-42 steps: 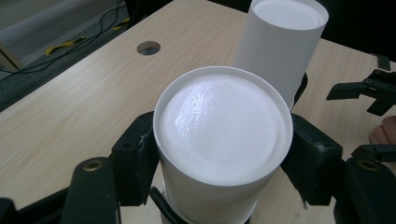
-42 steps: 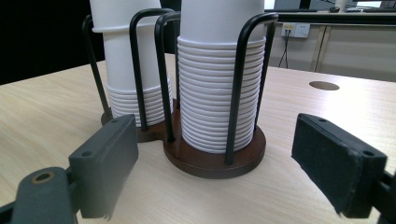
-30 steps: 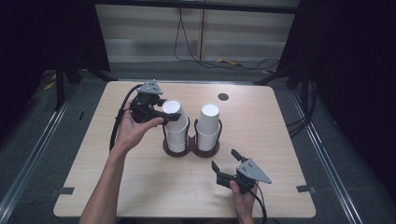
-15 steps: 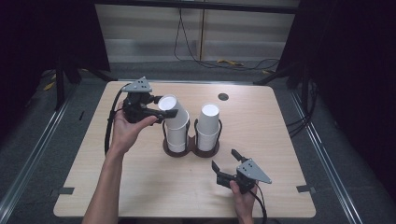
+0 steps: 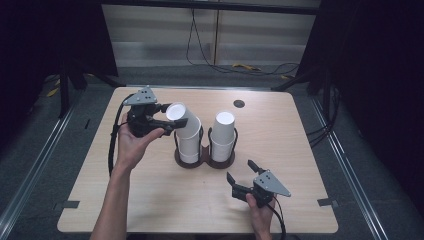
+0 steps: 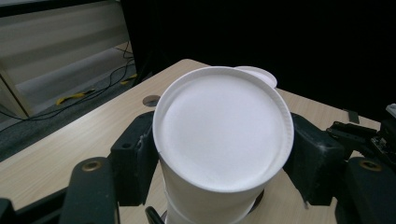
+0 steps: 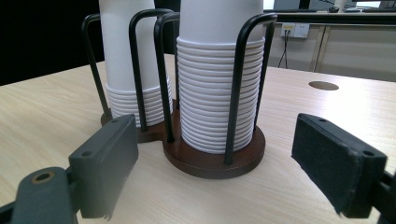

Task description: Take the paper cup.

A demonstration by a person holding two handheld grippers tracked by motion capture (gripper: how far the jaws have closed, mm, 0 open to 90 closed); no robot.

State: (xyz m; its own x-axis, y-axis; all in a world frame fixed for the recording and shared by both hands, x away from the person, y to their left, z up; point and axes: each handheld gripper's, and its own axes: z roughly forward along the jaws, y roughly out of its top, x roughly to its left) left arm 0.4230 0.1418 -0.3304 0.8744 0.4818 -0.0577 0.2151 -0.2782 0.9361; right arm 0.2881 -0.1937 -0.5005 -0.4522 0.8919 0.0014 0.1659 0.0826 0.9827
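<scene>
Two stacks of white cups stand in a dark wire holder (image 5: 205, 159) mid-table, the right stack (image 5: 223, 131) untouched, while the left gripper (image 5: 167, 120), raised beside the left stack, clamps its tilted top cup (image 5: 181, 116), and the right gripper (image 5: 241, 172) rests near-right, jaws wide and empty.

Bottom of the tilted cup (image 6: 223, 135) cut off by the lower edge in the left gripper view, its rim unseen. Behind it, most of the second stack (image 6: 256, 74) hidden. Tops of both stacks cropped in the right gripper view. Left tool (image 5: 167, 118) partly covered by the hand (image 5: 131, 145) in the high view.
</scene>
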